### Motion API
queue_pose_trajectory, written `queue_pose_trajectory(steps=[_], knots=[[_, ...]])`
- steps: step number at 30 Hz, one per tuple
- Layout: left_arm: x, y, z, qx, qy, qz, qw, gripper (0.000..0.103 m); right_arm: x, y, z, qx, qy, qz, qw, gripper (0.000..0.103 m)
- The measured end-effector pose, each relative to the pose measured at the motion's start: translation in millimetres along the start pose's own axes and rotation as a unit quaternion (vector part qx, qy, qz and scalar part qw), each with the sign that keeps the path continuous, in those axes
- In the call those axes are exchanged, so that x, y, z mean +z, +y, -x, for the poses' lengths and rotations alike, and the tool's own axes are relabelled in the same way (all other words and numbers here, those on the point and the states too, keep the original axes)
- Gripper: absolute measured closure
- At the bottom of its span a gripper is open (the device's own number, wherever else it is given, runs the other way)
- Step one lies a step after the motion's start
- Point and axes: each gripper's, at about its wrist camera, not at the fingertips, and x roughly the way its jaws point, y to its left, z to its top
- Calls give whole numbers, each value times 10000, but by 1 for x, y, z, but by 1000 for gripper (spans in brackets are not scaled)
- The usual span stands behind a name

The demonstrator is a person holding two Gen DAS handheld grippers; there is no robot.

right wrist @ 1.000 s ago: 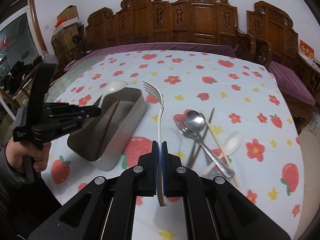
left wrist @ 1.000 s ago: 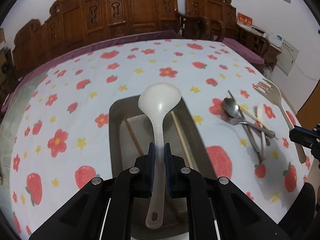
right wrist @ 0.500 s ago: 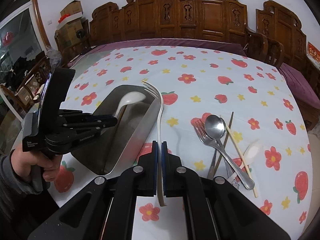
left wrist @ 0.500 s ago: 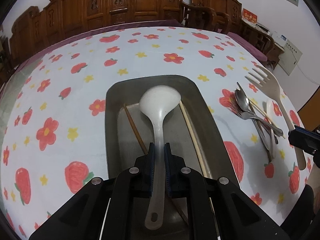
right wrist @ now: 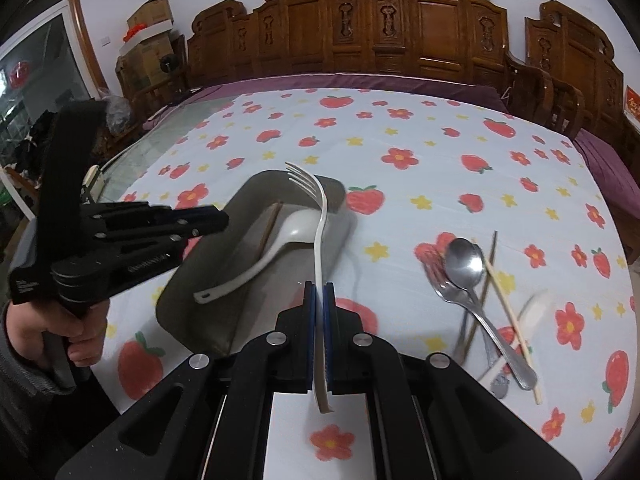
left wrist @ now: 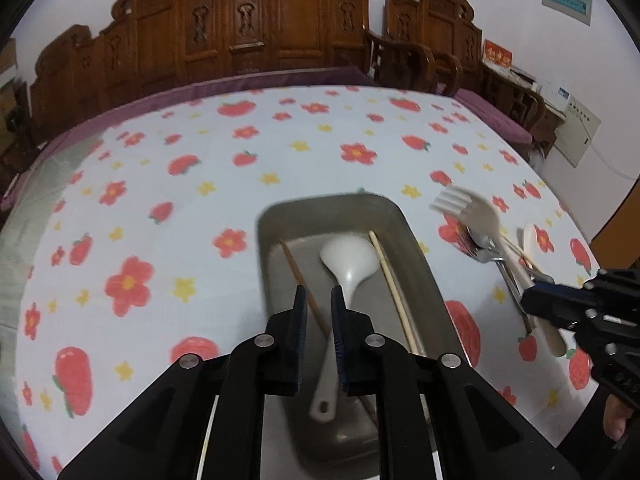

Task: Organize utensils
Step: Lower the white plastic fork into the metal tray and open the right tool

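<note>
Strawberry-print tablecloth (left wrist: 280, 152); smooth white plastic ladle (left wrist: 346, 270) lay in rectangular metal tray (left wrist: 420, 264). Left gripper (left wrist: 319, 312) jaws spread above; right gripper (right wrist: 319, 300) pinched slim white fork (right wrist: 318, 232).

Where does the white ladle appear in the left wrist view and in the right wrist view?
Left wrist view: the white ladle is low in the centre, lying in the metal tray.
Right wrist view: the white ladle is left of centre, inside the metal tray.
Shared landmark: the metal tray.
</note>
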Motion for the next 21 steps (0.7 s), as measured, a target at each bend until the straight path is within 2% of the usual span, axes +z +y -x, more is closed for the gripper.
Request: queue_pose_trajectory(steps=[11,21], knots=[[5,35,31,342,-377,137,9986,88,17,30,-39,268,161,-191,9993,98],[6,47,38,332,-459,241,9981,88,21,46,-80,187,450,-340,9982,98]])
